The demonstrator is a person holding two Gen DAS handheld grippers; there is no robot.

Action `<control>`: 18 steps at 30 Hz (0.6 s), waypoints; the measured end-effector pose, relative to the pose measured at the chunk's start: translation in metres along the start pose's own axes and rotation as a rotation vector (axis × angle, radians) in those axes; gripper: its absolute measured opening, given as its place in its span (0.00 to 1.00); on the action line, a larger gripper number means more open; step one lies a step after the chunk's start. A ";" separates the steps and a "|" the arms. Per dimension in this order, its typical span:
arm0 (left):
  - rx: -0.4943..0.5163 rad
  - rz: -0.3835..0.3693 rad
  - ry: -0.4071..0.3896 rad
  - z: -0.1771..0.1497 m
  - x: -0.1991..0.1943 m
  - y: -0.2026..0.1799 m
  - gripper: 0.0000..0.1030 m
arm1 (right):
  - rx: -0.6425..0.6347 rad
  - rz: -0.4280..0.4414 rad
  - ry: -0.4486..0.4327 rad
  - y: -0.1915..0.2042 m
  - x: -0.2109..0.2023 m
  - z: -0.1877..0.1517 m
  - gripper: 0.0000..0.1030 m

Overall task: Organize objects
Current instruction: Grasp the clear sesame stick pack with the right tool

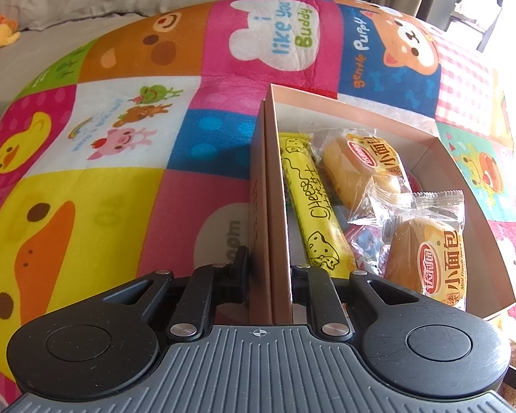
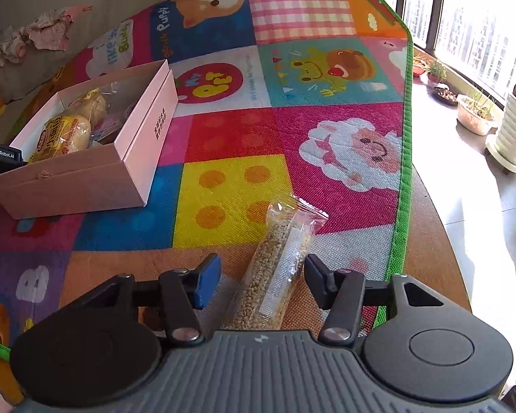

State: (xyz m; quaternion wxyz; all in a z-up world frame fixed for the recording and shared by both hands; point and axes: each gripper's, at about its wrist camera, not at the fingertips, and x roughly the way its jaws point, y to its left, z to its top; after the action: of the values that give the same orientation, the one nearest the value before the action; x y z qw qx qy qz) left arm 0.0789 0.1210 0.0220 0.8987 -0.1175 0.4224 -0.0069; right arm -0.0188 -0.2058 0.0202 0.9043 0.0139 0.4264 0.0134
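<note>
Open mat [image 2: 244,144] beside box [image 2: 86,172]

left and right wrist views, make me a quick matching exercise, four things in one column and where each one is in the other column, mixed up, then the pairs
Things:
1. yellow cheese stick
2. grain bar
3. pink box
4. left gripper

Places:
A. on the play mat, between the open fingers of the right gripper
B. clamped on the box's side wall
C. inside the box, along its wall
D. on the mat, holding bread packets

Pairs: 1-C, 2-A, 3-D, 4-B
</note>
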 end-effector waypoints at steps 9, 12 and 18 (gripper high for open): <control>-0.016 -0.005 -0.004 0.000 0.000 0.002 0.16 | -0.094 0.156 0.090 0.030 -0.007 0.004 0.26; -0.023 -0.016 -0.010 -0.001 0.000 0.005 0.16 | -0.147 0.198 0.107 0.046 -0.014 0.007 0.26; -0.017 -0.023 -0.020 -0.003 -0.001 0.005 0.16 | -0.204 0.229 0.084 0.068 -0.026 0.019 0.26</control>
State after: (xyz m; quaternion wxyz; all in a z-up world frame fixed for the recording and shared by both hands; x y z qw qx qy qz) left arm 0.0757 0.1256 0.0195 0.9017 -0.1298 0.4123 -0.0124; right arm -0.0218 -0.1393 0.0546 0.8750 -0.0300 0.4560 0.1599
